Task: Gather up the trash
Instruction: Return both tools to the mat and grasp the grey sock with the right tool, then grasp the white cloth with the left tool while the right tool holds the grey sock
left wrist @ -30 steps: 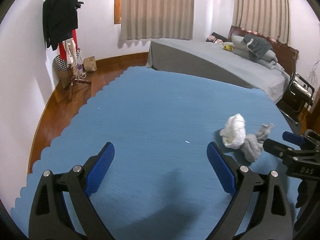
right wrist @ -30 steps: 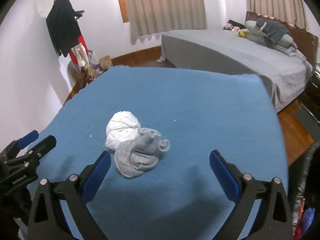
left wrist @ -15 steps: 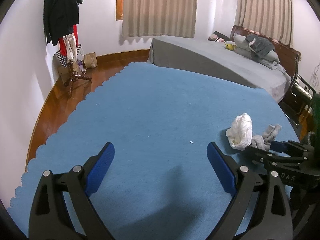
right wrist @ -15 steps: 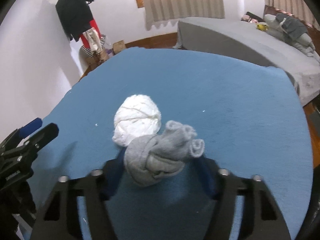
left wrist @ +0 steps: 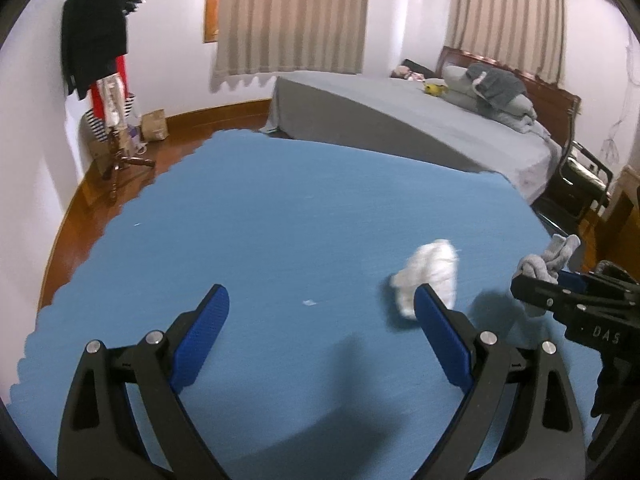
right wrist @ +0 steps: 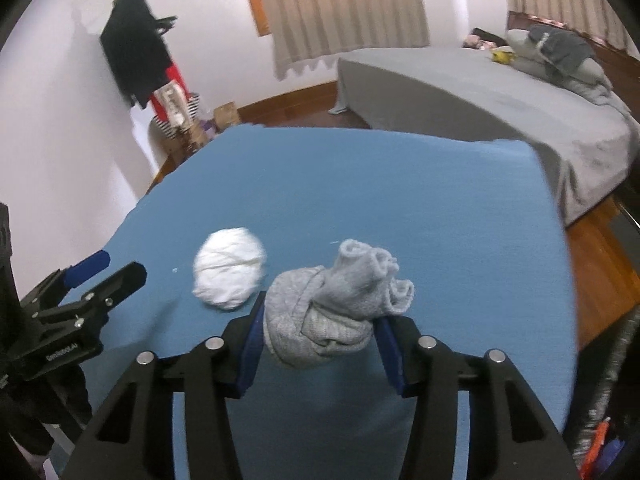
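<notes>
- We see the right gripper (right wrist: 320, 344) closing on the grey sock bundle (right wrist: 336, 312), pads pressing both its sides, raised clear of the blue worktop (right wrist: 400, 184).
- The bundle is soft and loosely rolled; we judge it could sag or slip out if the squeeze stays shallow.
- The white crumpled wad (left wrist: 430, 274) lies on the worktop just ahead of the left gripper (left wrist: 320, 344), beside its right finger; those jaws stand apart, empty.
- Swinging across could knock the wad away.
</notes>
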Demonstrator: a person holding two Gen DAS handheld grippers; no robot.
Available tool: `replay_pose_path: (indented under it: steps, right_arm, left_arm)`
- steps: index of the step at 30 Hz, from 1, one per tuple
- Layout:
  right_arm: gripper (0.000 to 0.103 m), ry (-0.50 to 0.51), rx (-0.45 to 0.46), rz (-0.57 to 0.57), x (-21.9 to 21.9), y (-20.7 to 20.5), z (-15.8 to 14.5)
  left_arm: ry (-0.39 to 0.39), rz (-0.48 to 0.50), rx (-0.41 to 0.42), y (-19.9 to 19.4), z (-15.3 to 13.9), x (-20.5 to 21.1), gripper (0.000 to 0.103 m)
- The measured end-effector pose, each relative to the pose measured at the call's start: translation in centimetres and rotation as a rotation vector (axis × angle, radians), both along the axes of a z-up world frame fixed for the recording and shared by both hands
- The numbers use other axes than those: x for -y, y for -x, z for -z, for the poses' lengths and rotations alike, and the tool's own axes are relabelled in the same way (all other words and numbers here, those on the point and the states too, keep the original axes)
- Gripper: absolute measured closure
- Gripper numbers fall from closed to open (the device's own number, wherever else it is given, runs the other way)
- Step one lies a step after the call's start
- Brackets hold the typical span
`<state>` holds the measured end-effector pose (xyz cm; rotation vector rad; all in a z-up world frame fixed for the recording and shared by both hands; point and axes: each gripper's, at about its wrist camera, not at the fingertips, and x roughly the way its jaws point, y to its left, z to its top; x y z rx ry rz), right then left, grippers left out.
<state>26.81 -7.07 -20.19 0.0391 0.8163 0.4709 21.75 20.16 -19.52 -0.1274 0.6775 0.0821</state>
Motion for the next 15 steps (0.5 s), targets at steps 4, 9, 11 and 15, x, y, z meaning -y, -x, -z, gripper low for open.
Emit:
replay_pose_path:
  steps: [4, 9, 11, 15]
  right_arm:
    - [0.053, 0.007, -0.006, 0.049, 2.1, -0.4, 0.3]
    - [0.053, -0.002, -0.011, 0.075, 3.2, -0.6, 0.4]
    - [0.053, -0.007, -0.013, 0.082, 3.5, -0.8, 0.4]
    - [0.053, -0.018, -0.020, 0.093, 4.0, -0.8, 0.5]
  left_arm:
    - [0.008, 0.040, -0.005, -1.5, 0.3, 2.1, 0.012]
    - [0.020, 0.070, -0.031, -3.4, 1.1, 4.4, 0.012]
    - [0.026, 0.079, -0.046, -4.1, 1.5, 5.0, 0.012]
    - [0.050, 0.105, -0.085, -5.4, 2.2, 6.1, 0.025]
